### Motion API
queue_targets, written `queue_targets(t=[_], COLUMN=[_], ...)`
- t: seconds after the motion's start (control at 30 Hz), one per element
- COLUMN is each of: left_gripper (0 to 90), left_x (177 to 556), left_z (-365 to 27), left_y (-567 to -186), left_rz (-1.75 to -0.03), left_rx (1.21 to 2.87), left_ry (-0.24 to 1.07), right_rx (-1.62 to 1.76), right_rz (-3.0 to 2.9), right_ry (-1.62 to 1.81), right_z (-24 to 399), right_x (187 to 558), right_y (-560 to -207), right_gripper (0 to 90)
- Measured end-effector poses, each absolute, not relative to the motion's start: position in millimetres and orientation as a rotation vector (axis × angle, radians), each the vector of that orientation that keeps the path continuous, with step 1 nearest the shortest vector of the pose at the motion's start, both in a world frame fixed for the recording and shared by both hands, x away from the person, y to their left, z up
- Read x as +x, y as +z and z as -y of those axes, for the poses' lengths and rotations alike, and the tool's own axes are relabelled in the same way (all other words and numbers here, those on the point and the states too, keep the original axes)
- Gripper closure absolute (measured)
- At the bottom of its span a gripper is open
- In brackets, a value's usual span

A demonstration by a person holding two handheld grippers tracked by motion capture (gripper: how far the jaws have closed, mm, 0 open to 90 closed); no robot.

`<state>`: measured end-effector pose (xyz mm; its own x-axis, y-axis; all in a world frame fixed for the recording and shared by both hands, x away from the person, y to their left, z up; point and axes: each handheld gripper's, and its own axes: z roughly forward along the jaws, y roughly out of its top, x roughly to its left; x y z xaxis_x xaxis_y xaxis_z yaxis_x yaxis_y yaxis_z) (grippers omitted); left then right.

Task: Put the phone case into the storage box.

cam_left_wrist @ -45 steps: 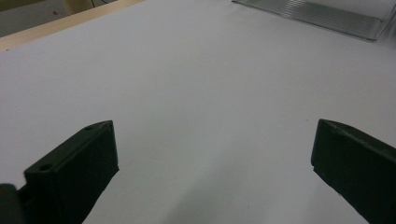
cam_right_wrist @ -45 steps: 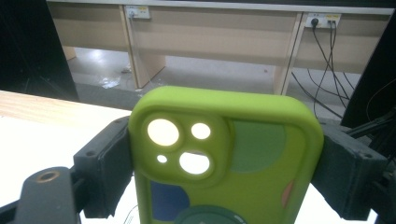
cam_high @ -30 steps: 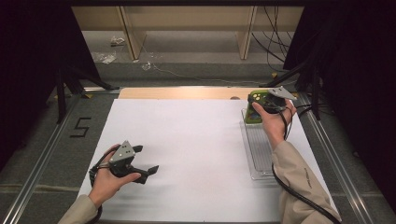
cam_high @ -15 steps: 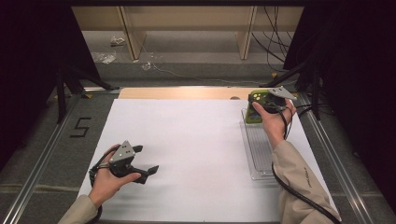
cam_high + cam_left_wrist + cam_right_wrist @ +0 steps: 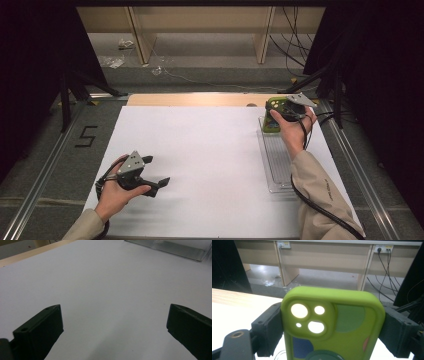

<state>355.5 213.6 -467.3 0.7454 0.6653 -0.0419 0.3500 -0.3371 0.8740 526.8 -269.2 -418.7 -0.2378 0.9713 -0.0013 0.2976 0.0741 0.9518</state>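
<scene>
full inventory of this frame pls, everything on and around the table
phone case: 1, lime green with blue, dark green and pink patches, clamped between the right gripper's jaws, at the tray's far end
tray: 1, clear ribbed plastic, right side of the sheet
sheet: 1, white, covers the tabletop
wooden strip: 1, light wood, along the sheet's far edge
numeral 5: 1, black, on the grey surface left of the sheet
cables: several, black, floor behind the table
left gripper: 1, black, jaws open with nothing between them, over the near left of the sheet
right gripper: 1, black, shut on the phone case
</scene>
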Motion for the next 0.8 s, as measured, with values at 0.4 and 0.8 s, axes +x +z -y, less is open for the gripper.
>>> queue_targets(t=[0.4, 0.8], left_gripper=[0.1, 0.1], left_x=[355.5, 355.4], left_z=[-213.7, -213.7], left_y=[-467.2, -467.3], left_rz=[-0.772, -0.773], left_rx=[1.954, 1.954], left_ry=[0.401, 0.400], right_rx=[1.284, 1.285], right_rz=[-1.646, -1.648], right_ry=[1.183, 1.181], right_z=[268.0, 268.3], right_x=[527.6, 528.2], right_y=[-421.1, -422.3], right_gripper=[16.7, 16.7])
